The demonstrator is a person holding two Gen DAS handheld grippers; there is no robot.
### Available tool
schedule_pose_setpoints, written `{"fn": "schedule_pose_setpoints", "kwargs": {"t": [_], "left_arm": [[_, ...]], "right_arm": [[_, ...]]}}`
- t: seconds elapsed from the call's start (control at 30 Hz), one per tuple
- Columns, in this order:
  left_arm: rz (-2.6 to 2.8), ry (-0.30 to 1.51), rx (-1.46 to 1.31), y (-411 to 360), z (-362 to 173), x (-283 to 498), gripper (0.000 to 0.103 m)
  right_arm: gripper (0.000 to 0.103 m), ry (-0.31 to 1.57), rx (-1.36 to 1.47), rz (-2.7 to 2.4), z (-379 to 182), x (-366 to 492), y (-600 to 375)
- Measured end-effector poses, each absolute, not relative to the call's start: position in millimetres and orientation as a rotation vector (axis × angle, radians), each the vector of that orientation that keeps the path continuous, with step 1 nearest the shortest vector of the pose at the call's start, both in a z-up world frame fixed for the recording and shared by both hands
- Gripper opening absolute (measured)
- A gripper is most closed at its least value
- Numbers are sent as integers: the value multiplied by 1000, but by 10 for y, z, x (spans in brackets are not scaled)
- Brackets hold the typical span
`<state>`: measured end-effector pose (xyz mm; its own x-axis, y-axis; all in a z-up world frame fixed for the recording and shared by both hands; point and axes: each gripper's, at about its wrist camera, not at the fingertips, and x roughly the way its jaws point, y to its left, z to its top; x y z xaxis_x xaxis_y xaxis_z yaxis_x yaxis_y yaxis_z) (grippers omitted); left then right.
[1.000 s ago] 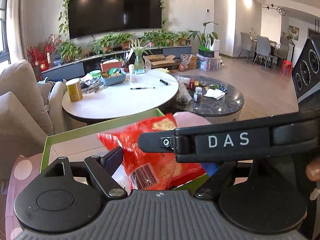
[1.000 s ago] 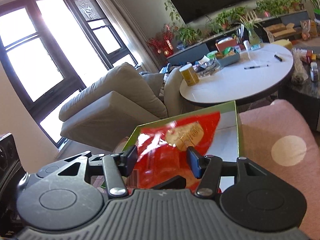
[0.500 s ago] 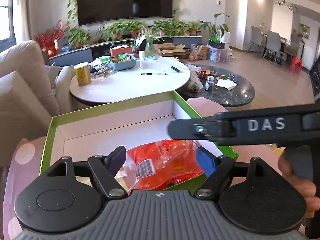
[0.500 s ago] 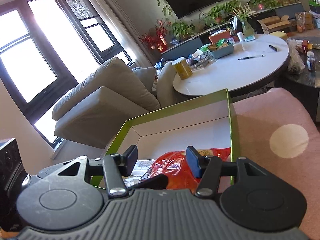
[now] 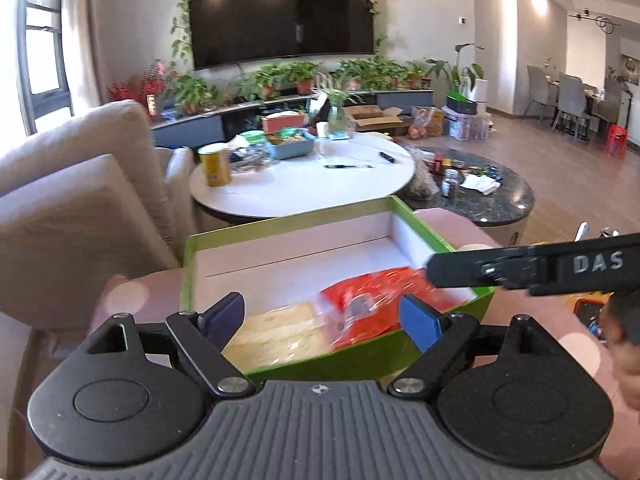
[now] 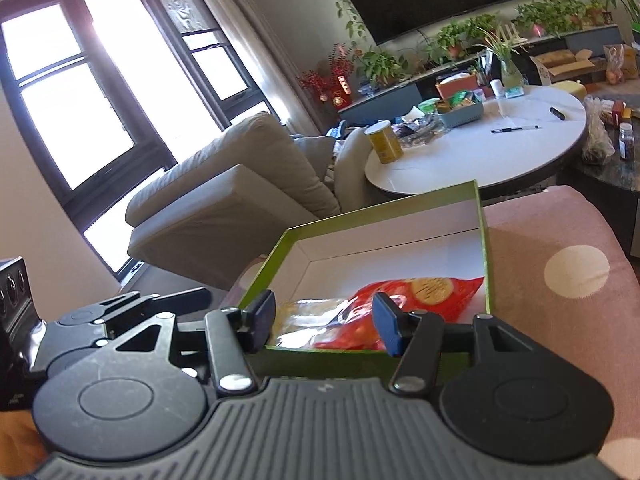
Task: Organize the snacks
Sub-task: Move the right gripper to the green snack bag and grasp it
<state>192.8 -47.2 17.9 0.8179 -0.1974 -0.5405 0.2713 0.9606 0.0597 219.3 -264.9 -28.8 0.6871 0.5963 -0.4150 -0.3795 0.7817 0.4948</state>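
- Just ahead of both grippers, inside the green box, lies the red snack bag, flat on the white floor at the near right corner; a second ago it was up in the air above the box, pinched by the right gripper.
- Left of the red bag, touching or overlapping it, lies a yellowish clear-wrapped packet, which did not show in the earlier pictures.
- The left gripper has drawn back to the near wall of the box; its jaws have just been opening and stand wide, with nothing between the pads.
- The right gripper's jaws stand apart at the near rim, pads clear of the bag, gripping nothing.
- In the left view the right gripper's arm, marked DAS, crosses over the box's right corner and hides part of the bag's far end.
- The box sits on a pink cushion with pale dots.
- Beyond the box stand a white round table with a yellow can, and a dark round table to the right; a beige sofa lies to the left.
- Count: two snack packets in one box, two grippers, two tables.
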Motion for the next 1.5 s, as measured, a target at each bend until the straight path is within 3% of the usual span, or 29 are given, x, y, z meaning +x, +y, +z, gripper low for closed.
{"fn": "schedule_pose_setpoints", "kwargs": {"t": [0.23,0.63,1.27,1.5], "left_arm": [[-172,556,91,9,210,1520,85],[-13,599,-1,608,-194,814,85],[-67,676,-95,871,-662,567,92],[-104,707,-206,960,-750,475,92]], "right_arm": [[54,607,330,601,-258,1936,-2452],[54,713,149,666,-415,1640,-1758],[54,793,-111,695,-691,1299,-1157],[54,830,-85,706,-686,1253,-1119]]}}
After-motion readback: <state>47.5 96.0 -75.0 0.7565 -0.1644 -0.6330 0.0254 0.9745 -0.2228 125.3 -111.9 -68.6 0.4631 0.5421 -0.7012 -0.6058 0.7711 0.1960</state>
